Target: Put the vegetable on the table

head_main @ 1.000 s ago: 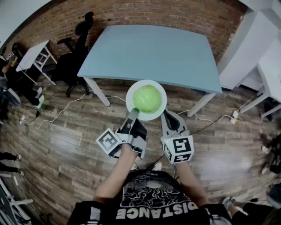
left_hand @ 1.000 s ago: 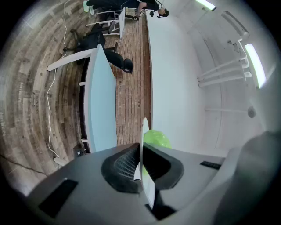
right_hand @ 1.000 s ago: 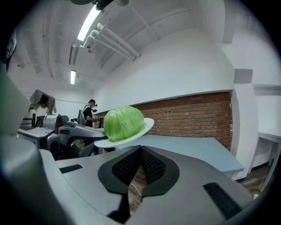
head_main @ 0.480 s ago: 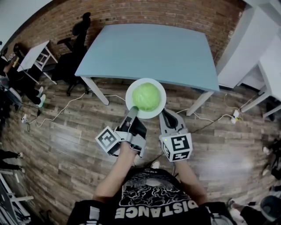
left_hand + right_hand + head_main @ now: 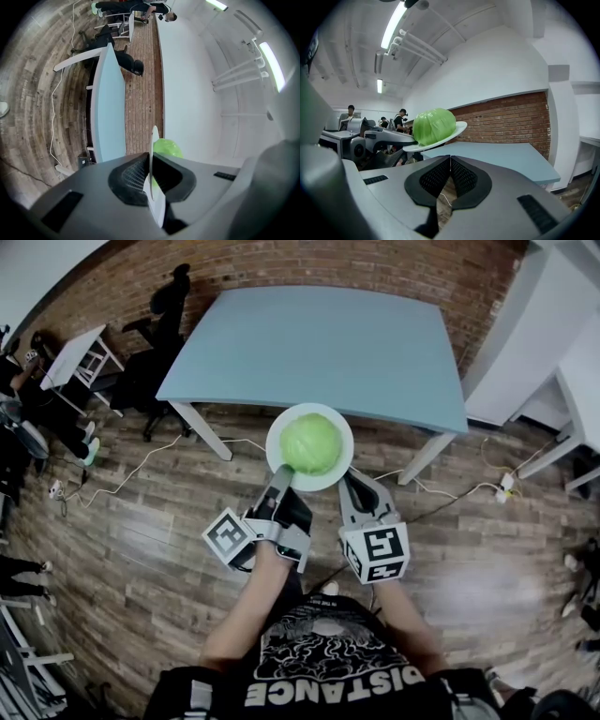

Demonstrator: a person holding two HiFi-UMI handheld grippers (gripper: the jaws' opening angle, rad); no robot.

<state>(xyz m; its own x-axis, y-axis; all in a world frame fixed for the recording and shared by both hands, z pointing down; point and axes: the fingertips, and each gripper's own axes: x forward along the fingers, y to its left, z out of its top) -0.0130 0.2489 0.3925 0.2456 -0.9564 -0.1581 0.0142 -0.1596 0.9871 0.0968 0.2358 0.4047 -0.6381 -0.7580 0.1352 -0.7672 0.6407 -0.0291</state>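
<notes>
Vegetable: 1 round, pale-green cabbage point(image 5: 310, 443), glossy, with faint wrinkles as if wrapped in film.
Carrier: the cabbage sits in the middle of a white plate point(image 5: 277, 457), filling most of it.
Where: plate and cabbage are held in the air just in front of the blue-grey table's point(image 5: 328, 343) near edge, not on the tabletop.
Left gripper point(image 5: 284, 480): jaws clamped on the plate's rim, on the side away from the table.
Right gripper point(image 5: 356, 491): jaws pressed together with nothing between them, just beside the plate, also on the side away from the table.
Change since 1.0 s ago: very little. The left gripper's hold on the rim is the same, and the plate has crept slightly closer to the table's near edge.
</notes>
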